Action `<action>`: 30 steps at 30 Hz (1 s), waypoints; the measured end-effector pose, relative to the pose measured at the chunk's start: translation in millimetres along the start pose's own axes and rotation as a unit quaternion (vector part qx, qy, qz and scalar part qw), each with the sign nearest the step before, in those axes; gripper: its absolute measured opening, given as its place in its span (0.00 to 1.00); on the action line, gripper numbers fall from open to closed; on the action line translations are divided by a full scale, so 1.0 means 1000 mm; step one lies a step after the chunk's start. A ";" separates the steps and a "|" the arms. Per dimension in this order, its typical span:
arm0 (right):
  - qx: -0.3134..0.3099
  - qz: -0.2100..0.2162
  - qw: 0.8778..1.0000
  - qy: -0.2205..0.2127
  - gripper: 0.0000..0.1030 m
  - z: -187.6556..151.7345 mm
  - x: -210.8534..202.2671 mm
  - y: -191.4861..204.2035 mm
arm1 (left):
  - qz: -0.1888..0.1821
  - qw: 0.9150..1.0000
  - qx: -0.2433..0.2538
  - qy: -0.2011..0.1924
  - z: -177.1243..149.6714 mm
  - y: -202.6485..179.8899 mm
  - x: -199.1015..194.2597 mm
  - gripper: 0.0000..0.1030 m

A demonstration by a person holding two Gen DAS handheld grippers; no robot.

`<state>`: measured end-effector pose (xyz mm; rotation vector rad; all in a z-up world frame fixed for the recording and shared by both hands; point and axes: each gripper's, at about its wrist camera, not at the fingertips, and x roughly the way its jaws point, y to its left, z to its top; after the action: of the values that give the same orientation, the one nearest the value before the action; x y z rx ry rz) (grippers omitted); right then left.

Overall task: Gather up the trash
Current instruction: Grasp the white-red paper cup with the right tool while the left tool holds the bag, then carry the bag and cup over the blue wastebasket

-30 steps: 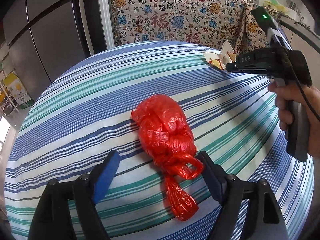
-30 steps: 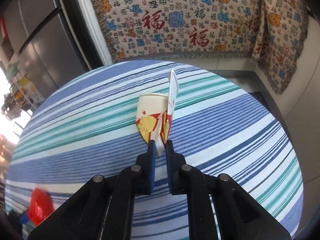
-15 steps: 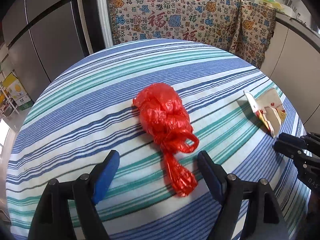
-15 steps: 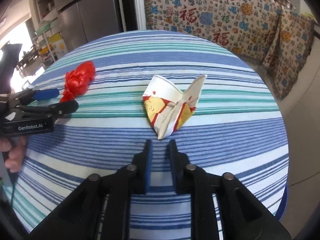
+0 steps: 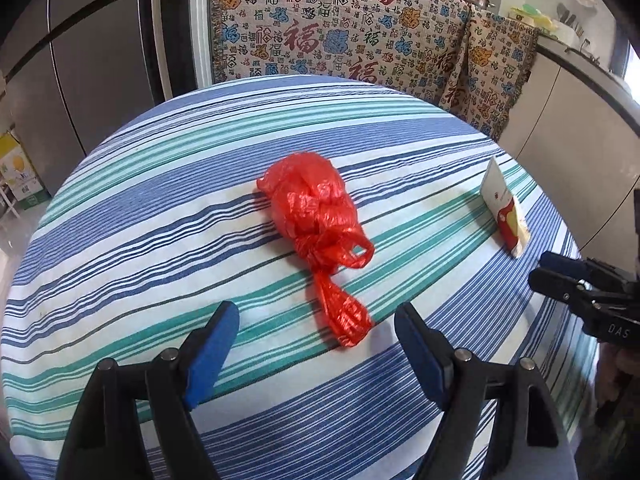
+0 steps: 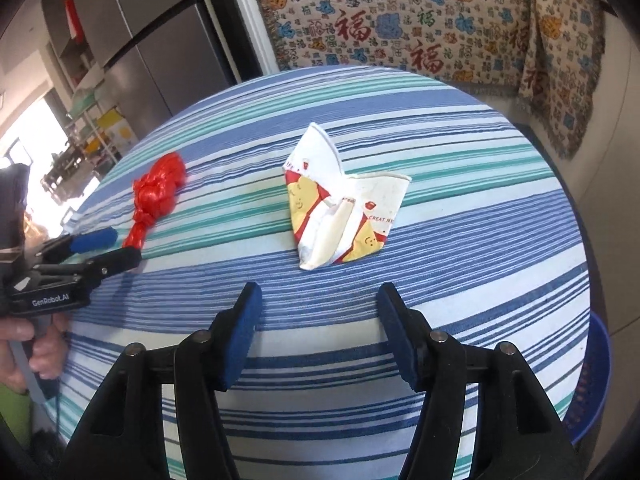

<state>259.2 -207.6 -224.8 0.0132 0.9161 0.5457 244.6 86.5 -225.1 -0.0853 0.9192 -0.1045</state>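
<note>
A knotted red plastic bag [image 5: 316, 216] lies on the striped round table [image 5: 160, 208], its tail reaching toward my left gripper [image 5: 318, 322]. That gripper is open, a little short of the bag's tail, with nothing between its blue pads. A crushed paper cup [image 6: 340, 208] with red and yellow print lies flat on the cloth just ahead of my right gripper [image 6: 318, 300]. Its jaws are opening and nothing is between them. The cup [image 5: 505, 210] and the right gripper [image 5: 554, 270] show at the right of the left wrist view; the bag [image 6: 158, 192] and left gripper [image 6: 110, 246] at the left of the right wrist view.
A patterned cloth [image 5: 340, 36] hangs over furniture behind the table. A grey refrigerator [image 5: 80, 60] stands at the back left. A blue basket [image 6: 592, 380] sits on the floor below the table's right edge. A counter [image 5: 580, 92] runs along the right.
My right gripper carried the crushed cup from the far side to the table's near right, let it go there and spread its jaws. The left gripper stayed open by the red bag.
</note>
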 end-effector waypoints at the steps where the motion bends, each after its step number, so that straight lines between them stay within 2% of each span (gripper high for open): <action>1: 0.004 -0.001 1.000 0.003 0.61 0.003 0.001 -0.002 | -0.008 1.000 -0.009 0.002 0.005 0.002 0.001 0.79; 7: -0.027 -0.048 0.998 -0.025 0.61 0.017 -0.018 0.013 | 0.014 1.000 -0.005 0.006 0.027 -0.003 0.012 0.79; 10: -0.056 -0.051 0.997 -0.016 0.61 0.027 -0.009 0.033 | 0.020 1.000 -0.004 0.002 0.032 -0.008 0.015 0.79; 13: -0.066 -0.079 0.995 -0.005 0.58 0.038 0.012 0.043 | 0.024 1.000 0.003 -0.003 0.037 -0.012 0.016 0.79; 14: -0.062 -0.090 0.994 0.000 0.48 0.041 0.019 0.041 | 0.028 1.000 0.005 -0.003 0.038 -0.013 0.017 0.76; 15: -0.055 -0.094 0.994 0.004 0.33 0.044 0.024 0.039 | 0.030 1.000 0.007 -0.004 0.039 -0.014 0.017 0.69; 16: -0.046 -0.090 0.995 0.011 0.06 0.046 0.027 0.036 | 0.029 1.000 0.008 0.000 0.039 -0.015 0.019 0.49; 17: -0.036 -0.086 0.996 0.010 0.06 0.045 0.027 0.032 | 0.026 1.000 0.008 0.005 0.040 -0.016 0.020 0.39; 19: -0.026 -0.078 0.997 -0.001 0.04 0.044 0.018 0.029 | 0.026 1.000 0.003 0.000 0.039 -0.016 0.019 0.38; 30: -0.005 -0.033 0.999 -0.020 0.03 0.040 -0.026 0.014 | 0.031 0.999 0.019 -0.023 0.039 -0.030 -0.002 0.35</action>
<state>271.0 -198.3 -177.1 -0.0154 0.8719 0.4862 272.4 58.5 -196.3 -0.0247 0.8727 -0.0623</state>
